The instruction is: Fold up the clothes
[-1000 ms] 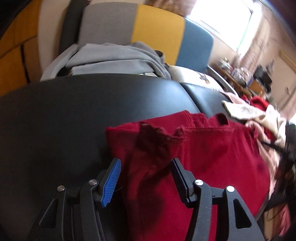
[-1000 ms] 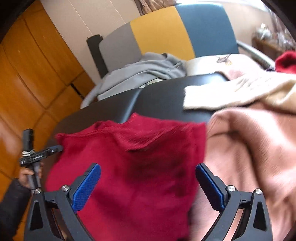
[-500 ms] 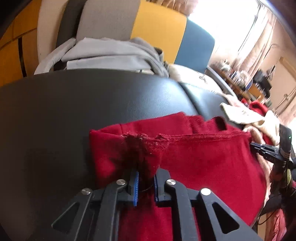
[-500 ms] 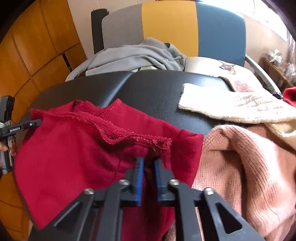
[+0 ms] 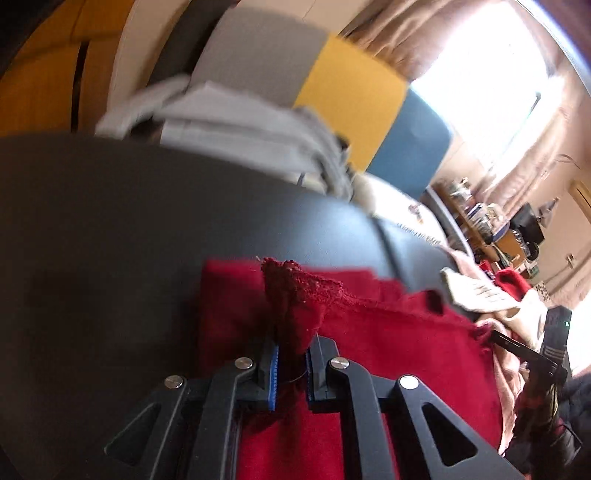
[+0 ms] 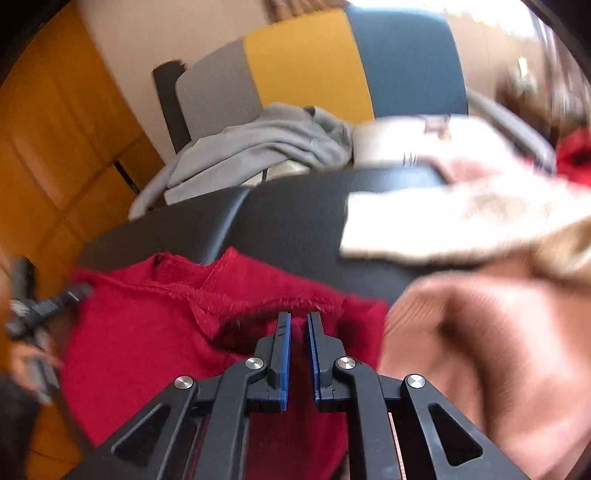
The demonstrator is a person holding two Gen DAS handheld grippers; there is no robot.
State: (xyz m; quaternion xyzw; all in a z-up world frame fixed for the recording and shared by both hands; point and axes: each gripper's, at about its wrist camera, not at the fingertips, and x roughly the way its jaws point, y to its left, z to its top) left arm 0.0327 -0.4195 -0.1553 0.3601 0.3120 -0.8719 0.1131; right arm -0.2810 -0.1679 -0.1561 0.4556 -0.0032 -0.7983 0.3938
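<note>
Left gripper [image 5: 291, 356] pinched shut on a bunched edge of the red garment [image 5: 388, 354]. Right gripper [image 6: 298, 325] nearly closed at the same red garment [image 6: 147, 332]; actual grip unclear.

At the top of both views stands a chair back [image 6: 314, 70] with three stripes: grey, yellow and blue. A big black padded surface [image 5: 110, 229] fills the middle of the frame. On the left side there are orange wood panels [image 6: 48, 155], and beside them a pale wall [image 6: 147, 40]. In the upper right of the left view a very bright window [image 5: 484, 92] shines, with tan curtains [image 5: 391, 33] beside it. Below it, far off, sits a messy shelf [image 5: 491, 225].
</note>
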